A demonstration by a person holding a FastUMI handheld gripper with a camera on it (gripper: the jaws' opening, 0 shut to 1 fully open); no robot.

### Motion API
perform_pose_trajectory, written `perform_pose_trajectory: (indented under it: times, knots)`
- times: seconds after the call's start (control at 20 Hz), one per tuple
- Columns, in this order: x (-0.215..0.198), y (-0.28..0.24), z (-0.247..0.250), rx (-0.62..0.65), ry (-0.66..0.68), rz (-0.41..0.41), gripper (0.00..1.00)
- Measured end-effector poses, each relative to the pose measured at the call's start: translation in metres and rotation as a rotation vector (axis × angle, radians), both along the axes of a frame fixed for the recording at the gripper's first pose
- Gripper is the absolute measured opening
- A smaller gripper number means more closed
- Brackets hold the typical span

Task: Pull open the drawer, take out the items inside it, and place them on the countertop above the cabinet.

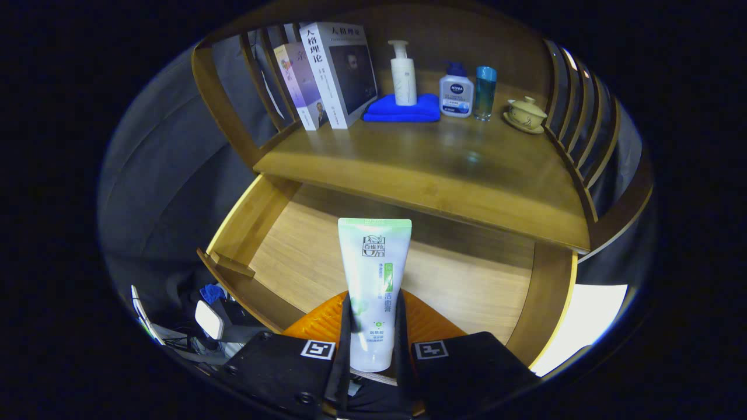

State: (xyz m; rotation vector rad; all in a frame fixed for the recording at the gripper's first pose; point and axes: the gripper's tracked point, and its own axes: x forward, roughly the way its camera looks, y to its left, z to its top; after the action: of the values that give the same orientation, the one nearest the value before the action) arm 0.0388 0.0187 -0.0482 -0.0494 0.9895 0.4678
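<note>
Gripper (373, 332) fingers closed onto the tube (374, 280), one finger each side of its lower body, both pressing, so it's held. Tube is a white-green squeeze tube of cleanser, between the fingers and sticking out ahead of them toward 12 o'clock, over the open drawer (303, 256). Whether it's lifted clear of the drawer floor or resting on it, can't tell.

Long axis runs 6 to 12 o'clock, in line with the fingers. Flat crimped end points to 12, toward the countertop (420, 163); cap end at 6, down between the finger bases, mostly hidden.

Handling guess: light, soft plastic wall, gives under squeeze, smooth glossy skin so likely slippery. Not fragile. Best hold looks like the fuller lower body near the cap, where the fingers sit now; the thin crimped end would flex and pivot. Too hard a squeeze could push paste toward the cap.

Drawer is pulled out, wooden floor bare at 10 and 2 o'clock of the tube. Countertop beyond at 12: books (327, 76) at 11, blue cloth (402, 109) with pump bottle (403, 73) on it, two more bottles and a lidded cup (526, 114) at 1. Free wood near the front edge looks fine for the drop
</note>
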Motion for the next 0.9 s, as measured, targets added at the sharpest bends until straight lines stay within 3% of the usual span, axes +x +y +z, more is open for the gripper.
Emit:
perform_pose_trajectory:
  times: [0.2, 0.9]
  knots:
    - [0.027, -0.007, 0.012, -0.019, -0.051, -0.034, 0.35]
    - [0.146, 0.013, 0.045, 0.132, -0.079, -0.268, 0.36]
